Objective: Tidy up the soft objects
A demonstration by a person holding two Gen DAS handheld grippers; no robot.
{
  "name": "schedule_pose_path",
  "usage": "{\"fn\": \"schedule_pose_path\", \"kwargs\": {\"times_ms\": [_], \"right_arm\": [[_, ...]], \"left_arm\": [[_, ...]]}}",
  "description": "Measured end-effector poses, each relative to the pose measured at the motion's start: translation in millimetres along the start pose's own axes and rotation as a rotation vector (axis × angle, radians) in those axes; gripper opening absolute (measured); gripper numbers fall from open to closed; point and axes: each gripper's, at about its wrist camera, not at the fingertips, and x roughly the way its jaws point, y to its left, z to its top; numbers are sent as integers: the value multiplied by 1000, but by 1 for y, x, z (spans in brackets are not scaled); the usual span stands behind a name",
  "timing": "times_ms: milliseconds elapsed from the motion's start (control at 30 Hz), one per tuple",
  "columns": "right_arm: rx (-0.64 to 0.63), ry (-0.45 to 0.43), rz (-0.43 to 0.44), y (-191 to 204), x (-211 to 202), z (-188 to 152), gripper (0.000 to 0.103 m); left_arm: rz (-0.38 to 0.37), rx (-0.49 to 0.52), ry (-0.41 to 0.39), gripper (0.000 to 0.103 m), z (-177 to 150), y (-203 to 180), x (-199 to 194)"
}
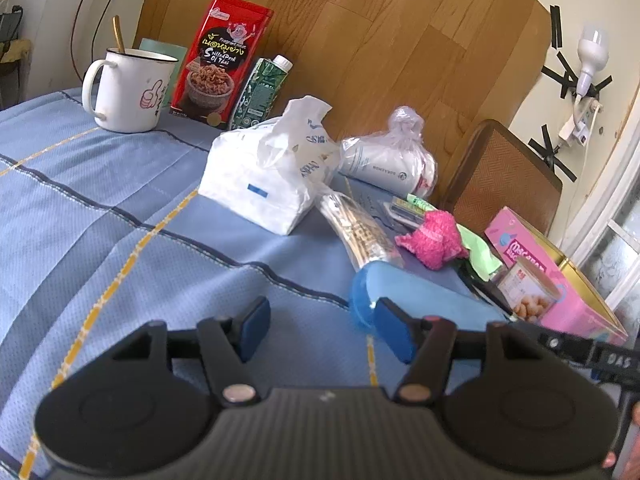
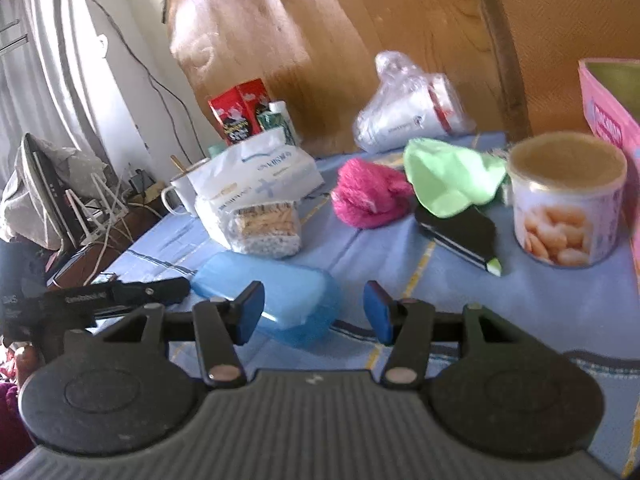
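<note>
A pink knitted piece lies on the blue striped cloth, touching a light green cloth on its right. A soft white tissue pack sits further left. My left gripper is open over bare cloth, with a blue plastic case just behind its right pad. My right gripper is open too. The blue case lies just beyond its pads, its near end in the gap; the pads do not press on it.
A mug, red snack pouch and green carton stand at the back. A clear bag of white cups, a bag of swabs, a black item, a can and a pink box crowd the right.
</note>
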Motion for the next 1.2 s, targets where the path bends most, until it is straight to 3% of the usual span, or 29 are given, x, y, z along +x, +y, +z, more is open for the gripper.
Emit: {"fn": "schedule_pose_path", "kwargs": {"times_ms": [467,767,1200], "right_arm": [[-21,-19,36,0,-1,-7,61],[-113,-11,12,13,1,-12,64],[-131,-11,-4,16,2,-14,66]], "left_arm": [[-15,-3,2,64,0,0,0],[-5,9,2,64,-1,-1,1],[-8,10,3,66,-1,-1,1]]}}
